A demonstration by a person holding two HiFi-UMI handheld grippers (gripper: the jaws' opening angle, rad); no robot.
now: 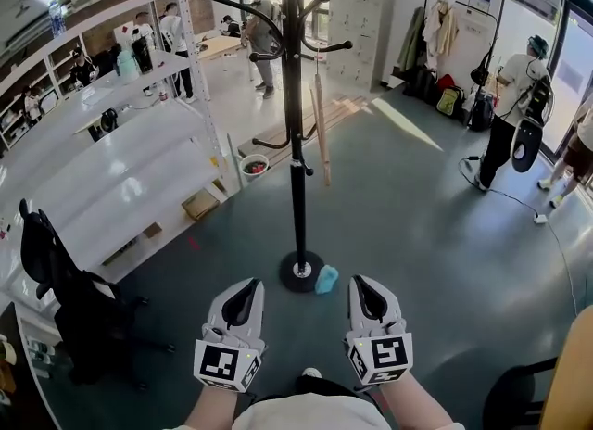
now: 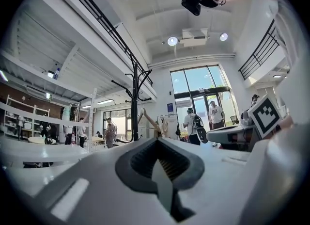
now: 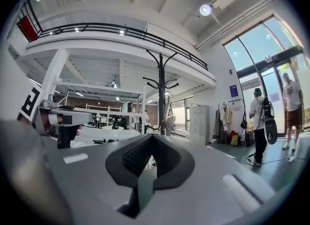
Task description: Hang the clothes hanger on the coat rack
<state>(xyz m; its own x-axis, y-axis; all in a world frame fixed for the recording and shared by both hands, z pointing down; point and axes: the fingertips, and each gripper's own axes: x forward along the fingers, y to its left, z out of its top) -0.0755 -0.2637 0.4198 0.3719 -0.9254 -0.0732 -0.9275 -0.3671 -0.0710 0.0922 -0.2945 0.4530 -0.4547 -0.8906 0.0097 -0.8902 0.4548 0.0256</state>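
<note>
Left gripper and right gripper: I hold both pressed together and empty, near the coat rack base. The wooden hanger hangs just right of the rack's pole. My bumping the pole could, I judge, shake it off.

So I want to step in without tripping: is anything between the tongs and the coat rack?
Only a small light-blue object on the floor, beside the coat rack's base, just ahead of the right tongs. The left tongs face bare floor up to the base.
</note>
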